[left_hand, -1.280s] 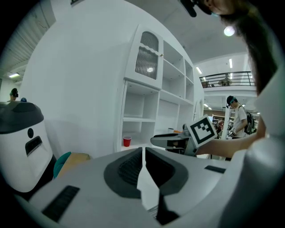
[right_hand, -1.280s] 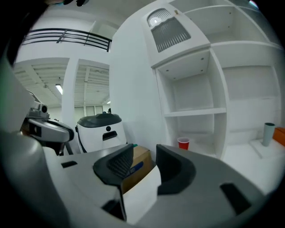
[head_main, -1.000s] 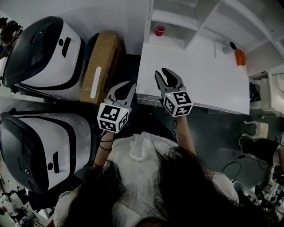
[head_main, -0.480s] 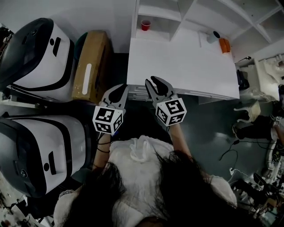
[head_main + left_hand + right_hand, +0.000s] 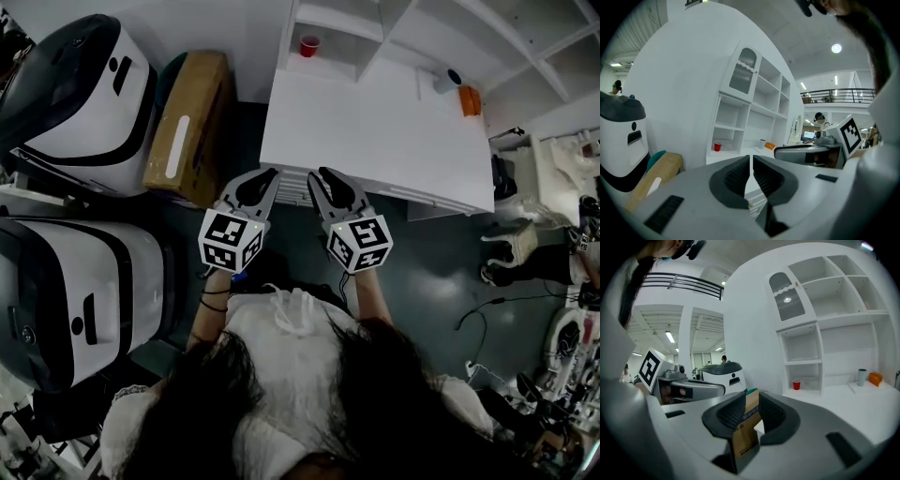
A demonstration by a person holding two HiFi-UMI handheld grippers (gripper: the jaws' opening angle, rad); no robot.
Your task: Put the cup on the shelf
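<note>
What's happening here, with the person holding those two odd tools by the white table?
A person stands before a white table, holding the left gripper and right gripper side by side, both empty. The left jaws are shut; the right jaws have just been closing, with a narrow gap showing and nothing between them. A red cup already sits in the shelf behind the table, apart from both grippers.
</note>
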